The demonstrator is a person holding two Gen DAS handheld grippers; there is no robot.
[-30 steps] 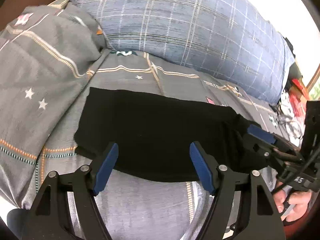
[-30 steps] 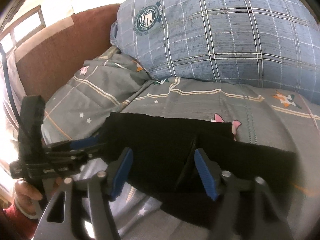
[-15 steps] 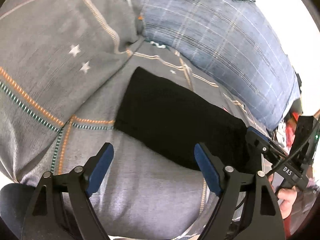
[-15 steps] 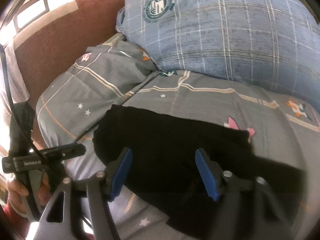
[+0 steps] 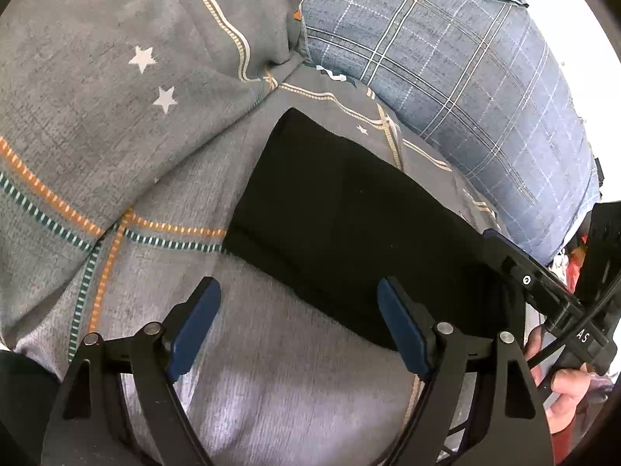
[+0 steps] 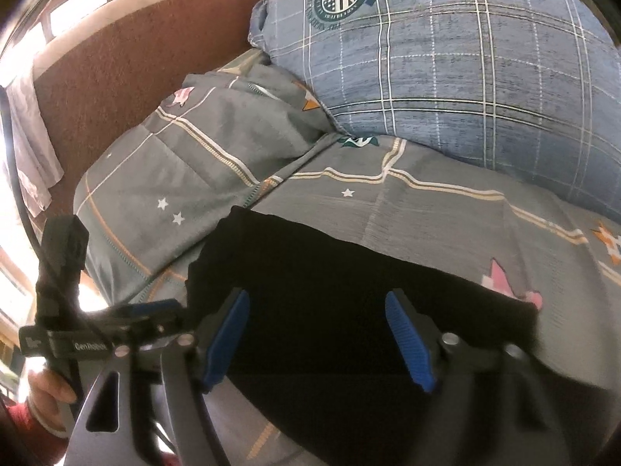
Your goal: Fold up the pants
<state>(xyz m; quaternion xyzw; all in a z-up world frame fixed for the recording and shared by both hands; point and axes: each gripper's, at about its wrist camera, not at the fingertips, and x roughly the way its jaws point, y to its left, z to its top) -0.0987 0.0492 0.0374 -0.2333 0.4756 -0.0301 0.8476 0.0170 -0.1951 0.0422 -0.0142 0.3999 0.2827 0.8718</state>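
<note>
The black pants [image 5: 349, 209] lie folded in a long strip on the grey star-print bedsheet [image 5: 271, 388]. My left gripper [image 5: 299, 310] hangs open just in front of the strip's near edge. Bare sheet shows between its blue pads, and only the right pad [image 5: 403, 334] overlaps the cloth's edge. In the right wrist view my right gripper [image 6: 318, 318] hovers over the black pants [image 6: 349, 272]; its jaws are opening and nothing is pinched between them. Each gripper shows in the other's view, the right gripper [image 5: 520, 272] at the strip's right end and the left gripper [image 6: 151, 310] by its left end.
A large blue plaid pillow [image 6: 465, 70] lies behind the pants. A bunched grey quilt [image 5: 116, 77] rises at the left. Behind it stands a reddish-brown headboard [image 6: 128, 62]. A hand [image 5: 566, 396] grips the right tool's handle.
The left gripper drew back off the pants toward the near left, rolled, and its jaws widened. The right gripper slid left along the strip with its jaws spreading a little.
</note>
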